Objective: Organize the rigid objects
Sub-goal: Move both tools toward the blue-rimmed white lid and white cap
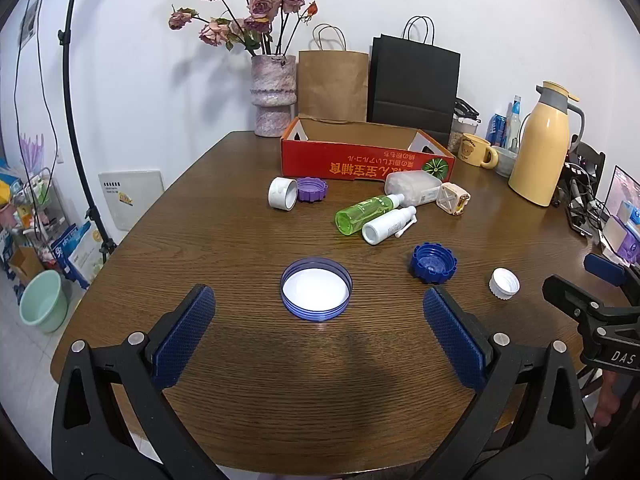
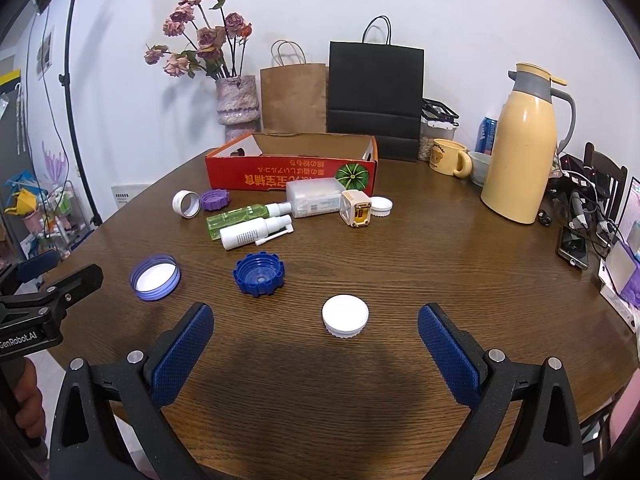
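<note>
The wooden table (image 1: 248,240) carries a red box (image 1: 360,156) at twelve o'clock, with bottles (image 1: 374,216) before it. The left gripper (image 1: 318,324) gapes wide, empty, a purple lid (image 1: 316,294) just ahead; the right gripper (image 2: 316,336) likewise, facing a small white cap (image 2: 345,315)

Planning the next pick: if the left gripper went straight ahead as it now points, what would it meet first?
Probably the translucent blue lid with a white liner, lying on the wooden table centred ahead of the open jaws of the left gripper. Depth is uncertain.
</note>
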{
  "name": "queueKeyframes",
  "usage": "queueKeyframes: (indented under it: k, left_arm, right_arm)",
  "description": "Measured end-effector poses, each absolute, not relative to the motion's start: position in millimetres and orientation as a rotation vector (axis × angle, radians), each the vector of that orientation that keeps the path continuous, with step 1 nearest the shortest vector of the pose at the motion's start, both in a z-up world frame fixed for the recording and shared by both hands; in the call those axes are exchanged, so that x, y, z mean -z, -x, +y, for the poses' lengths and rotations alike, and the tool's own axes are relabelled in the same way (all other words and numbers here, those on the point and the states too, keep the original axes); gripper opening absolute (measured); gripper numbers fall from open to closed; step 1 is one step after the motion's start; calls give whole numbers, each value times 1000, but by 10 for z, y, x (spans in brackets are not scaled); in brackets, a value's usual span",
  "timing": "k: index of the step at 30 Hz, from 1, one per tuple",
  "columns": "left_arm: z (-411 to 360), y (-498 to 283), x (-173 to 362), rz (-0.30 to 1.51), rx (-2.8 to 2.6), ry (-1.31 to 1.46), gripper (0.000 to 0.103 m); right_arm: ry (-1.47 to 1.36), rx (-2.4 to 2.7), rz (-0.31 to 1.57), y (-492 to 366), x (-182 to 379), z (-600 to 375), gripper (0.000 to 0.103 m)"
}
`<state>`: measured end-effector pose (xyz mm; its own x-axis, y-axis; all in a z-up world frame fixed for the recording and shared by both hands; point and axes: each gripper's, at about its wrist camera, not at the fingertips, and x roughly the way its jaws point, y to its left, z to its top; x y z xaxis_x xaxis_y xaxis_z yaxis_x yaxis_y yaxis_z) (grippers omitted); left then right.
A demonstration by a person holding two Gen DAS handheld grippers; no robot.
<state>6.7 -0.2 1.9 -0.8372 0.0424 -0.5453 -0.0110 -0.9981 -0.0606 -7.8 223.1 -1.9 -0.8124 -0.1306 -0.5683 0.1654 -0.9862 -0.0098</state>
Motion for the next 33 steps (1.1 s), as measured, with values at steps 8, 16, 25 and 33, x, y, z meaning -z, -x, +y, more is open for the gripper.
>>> queueKeyframes:
  k: [8,16,25,33]
  left_arm:
    - [-5,-76,-36,-86,-2983,879,103]
    - [-14,-89,-35,-89,-2986,877,103]
    - [-14,-86,-39,-93,-2987,872,103]
    - [-3,-112,-34,-92,-2996,851,103]
  right_arm:
    - [-884,2851,89,69,12,2238,103]
    - [-881,2852,90,66,2,2247,103]
    - [-878,2853,91,63,5,2246,103]
    - [-878,2854,92,60,6,2239,103]
